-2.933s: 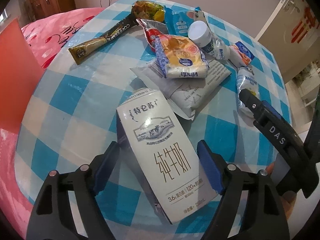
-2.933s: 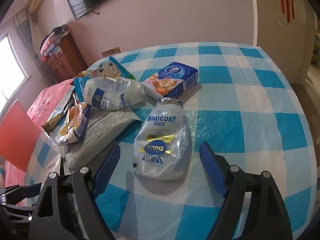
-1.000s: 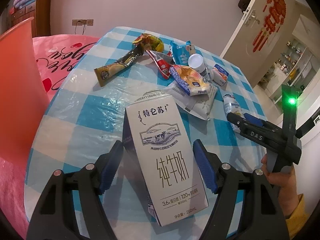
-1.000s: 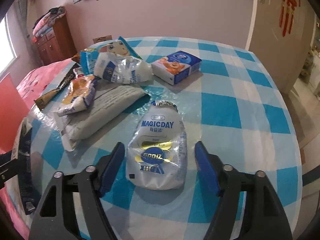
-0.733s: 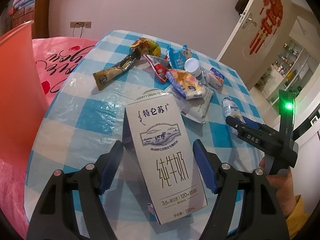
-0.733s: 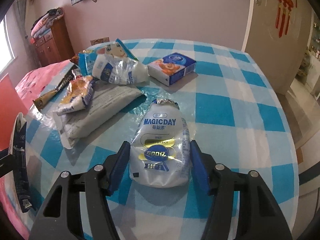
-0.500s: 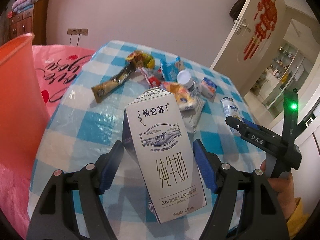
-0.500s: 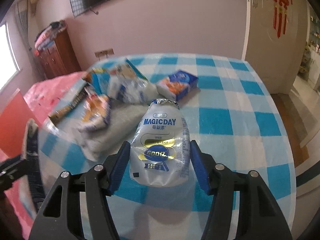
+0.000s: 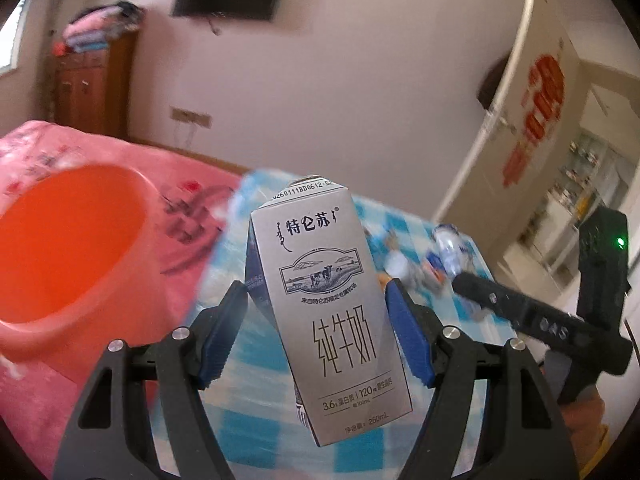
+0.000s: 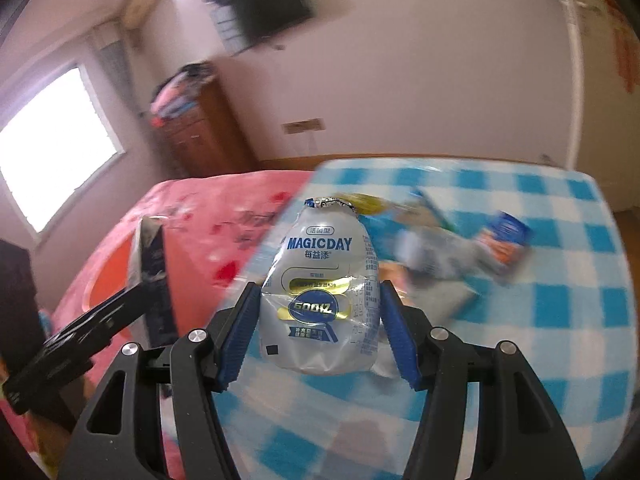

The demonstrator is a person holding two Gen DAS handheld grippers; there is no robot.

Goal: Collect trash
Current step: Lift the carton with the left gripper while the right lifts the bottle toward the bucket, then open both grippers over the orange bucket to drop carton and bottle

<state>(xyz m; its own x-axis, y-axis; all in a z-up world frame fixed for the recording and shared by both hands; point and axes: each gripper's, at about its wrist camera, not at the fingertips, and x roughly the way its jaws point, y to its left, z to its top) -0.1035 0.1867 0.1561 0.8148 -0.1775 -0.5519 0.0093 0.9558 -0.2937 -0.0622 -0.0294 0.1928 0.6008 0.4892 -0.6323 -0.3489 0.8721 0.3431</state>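
A white milk carton (image 9: 328, 300) with black lettering hangs upright above the table, with my left gripper (image 9: 316, 320) shut on its sides. A crumpled clear MAGICDAY bottle (image 10: 320, 264) is in the air, and my right gripper (image 10: 319, 300) is shut on it. An orange bucket (image 9: 68, 248) stands to the left of the carton, lower down and beside the table. In the right wrist view the carton (image 10: 154, 276) shows edge-on at the left, in front of the bucket (image 10: 108, 272). In the left wrist view the right gripper (image 9: 520, 316) reaches in from the right with the bottle (image 9: 450, 248).
The blue-and-white checked table (image 10: 560, 320) still carries several wrappers and a crushed bottle (image 10: 440, 252), plus a blue tissue pack (image 10: 506, 240). A pink bed (image 10: 208, 216) lies behind the bucket. A wooden cabinet (image 9: 92, 88) stands by the far wall, and a door (image 9: 532, 120) is at the right.
The right gripper shut on the bottle. Both grippers then rose off the table with carton and bottle and tilted up. The orange bucket came fully into view at the left.
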